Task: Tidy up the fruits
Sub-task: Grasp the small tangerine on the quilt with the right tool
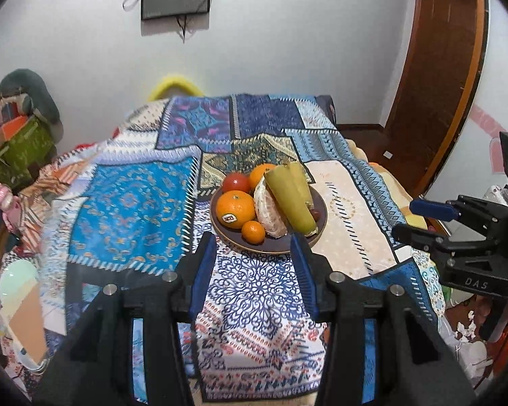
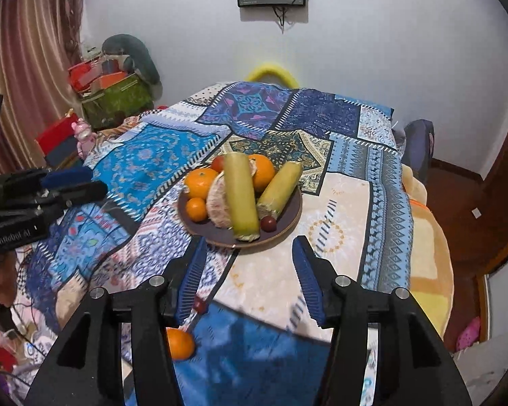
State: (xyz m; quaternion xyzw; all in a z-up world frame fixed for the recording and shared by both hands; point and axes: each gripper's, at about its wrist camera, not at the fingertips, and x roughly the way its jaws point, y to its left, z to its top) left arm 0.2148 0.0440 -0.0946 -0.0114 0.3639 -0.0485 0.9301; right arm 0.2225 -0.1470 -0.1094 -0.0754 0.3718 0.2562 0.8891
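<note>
A brown plate (image 1: 227,241) (image 2: 285,228) on the patchwork cloth holds several fruits. They include a stickered orange (image 1: 235,209), a small tangerine (image 1: 253,231) (image 2: 196,209), a tomato (image 1: 236,182), a peeled citrus (image 1: 269,211) (image 2: 216,208) and two long yellow-green pieces (image 1: 289,199) (image 2: 240,196). My left gripper (image 1: 252,240) (image 2: 94,181) hovers open just short of the plate's near rim, nothing between its fingers. My right gripper (image 2: 250,243) (image 1: 406,218) is open too, above the near rim. A loose orange (image 2: 179,343) and a small red fruit (image 2: 199,304) lie on the cloth under its left finger.
The cloth-covered table (image 1: 135,203) drops off at the right onto an orange blanket (image 2: 430,253). A green box of clutter (image 2: 118,99) and a pink toy (image 2: 84,133) stand at the far left. A pale green dish (image 1: 17,277) sits near the left edge. A wooden door (image 1: 437,84) stands at the right.
</note>
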